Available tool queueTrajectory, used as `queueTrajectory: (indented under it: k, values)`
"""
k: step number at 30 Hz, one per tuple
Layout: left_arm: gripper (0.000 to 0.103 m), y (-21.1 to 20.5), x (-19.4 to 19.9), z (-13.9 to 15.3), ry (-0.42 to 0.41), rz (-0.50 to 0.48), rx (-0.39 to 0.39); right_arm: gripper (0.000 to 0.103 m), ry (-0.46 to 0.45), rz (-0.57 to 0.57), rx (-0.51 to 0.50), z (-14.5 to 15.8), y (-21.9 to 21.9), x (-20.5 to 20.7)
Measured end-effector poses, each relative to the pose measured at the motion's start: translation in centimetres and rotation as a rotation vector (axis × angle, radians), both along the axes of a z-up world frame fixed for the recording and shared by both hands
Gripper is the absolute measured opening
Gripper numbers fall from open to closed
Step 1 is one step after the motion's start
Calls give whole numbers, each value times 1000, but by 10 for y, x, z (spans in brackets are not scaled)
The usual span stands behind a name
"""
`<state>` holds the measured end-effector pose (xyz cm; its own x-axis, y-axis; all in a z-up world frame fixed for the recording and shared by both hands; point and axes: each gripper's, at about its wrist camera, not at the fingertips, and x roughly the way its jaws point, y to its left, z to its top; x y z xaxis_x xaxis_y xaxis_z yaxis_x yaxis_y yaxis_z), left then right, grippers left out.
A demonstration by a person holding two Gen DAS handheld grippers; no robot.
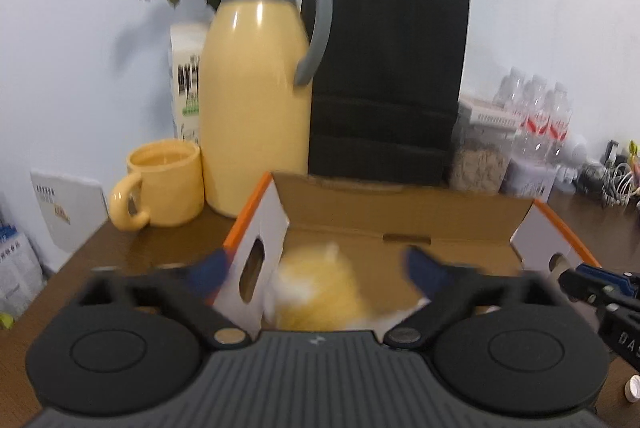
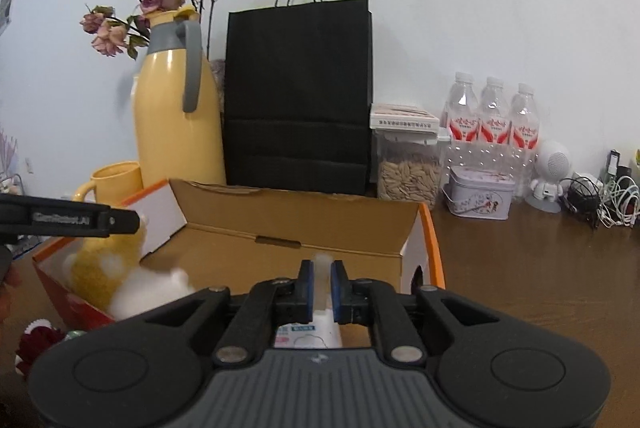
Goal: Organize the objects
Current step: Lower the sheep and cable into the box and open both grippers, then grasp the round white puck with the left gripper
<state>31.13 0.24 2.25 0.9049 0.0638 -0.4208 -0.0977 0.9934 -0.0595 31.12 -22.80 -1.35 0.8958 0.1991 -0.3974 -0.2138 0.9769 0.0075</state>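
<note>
An open cardboard box (image 1: 400,204) with orange and white outer walls sits on the brown table. In its left end lies a yellow and white plush toy (image 1: 320,288). My left gripper (image 1: 318,270) is open wide over it, its blue fingertips (image 1: 212,270) clear of the toy on both sides. The right gripper (image 2: 323,286) hovers over the box's (image 2: 296,224) right part, its blue pads a narrow gap apart. A white packet (image 2: 308,336) with a printed label shows in that gap and below it. The plush toy (image 2: 104,268) lies left of it, under a left finger (image 2: 120,221).
Behind the box stand a yellow mug (image 1: 164,184), a yellow jug (image 1: 256,100) with dried flowers, and a black paper bag (image 2: 298,96). Farther right are a seed jar (image 2: 408,176), water bottles (image 2: 492,120), a tin (image 2: 478,196) and cables (image 2: 608,196). A red knitted item (image 2: 36,344) lies front left.
</note>
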Motion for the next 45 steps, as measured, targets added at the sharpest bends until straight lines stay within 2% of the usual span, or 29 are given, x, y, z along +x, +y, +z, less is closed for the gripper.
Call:
queueTrajectory:
  k: [1,2,3,4,5,13,24,32,40,45]
  values:
    - [103,0,-3,1,-21,0,1,43,-9,-13,-2,1,-1,-2]
    - [103,-2,-5,2,-29,-5,4,69,-20,-21,-2,2,-1,-3]
    - [103,-4,-5,2,-29,-12,9,82,-32,-26,1,2,-2,-5]
    - [103,-5,-6,1,-27,-14,13,99,-43,-27,6,3,-3,-7]
    - [103,-6,-7,0,-26,-15,17,103,-47,-23,8,3,-3,-8]
    - [103,-3,-22,2,-75,-28,4,103,-57,-13,9,6,-2,-16]
    - [103,11,-66,18,-169,-28,-43,103,-133,-20,9,15,-13,-52]
    - [103,9,-102,24,-141,-57,-23,103,-149,0,-9,25,-13,-90]
    - [103,7,-139,32,-74,-67,-9,103,-105,26,-9,29,-17,-129]
    - [103,5,-166,25,-31,-91,13,103,-79,30,-11,27,-20,-155]
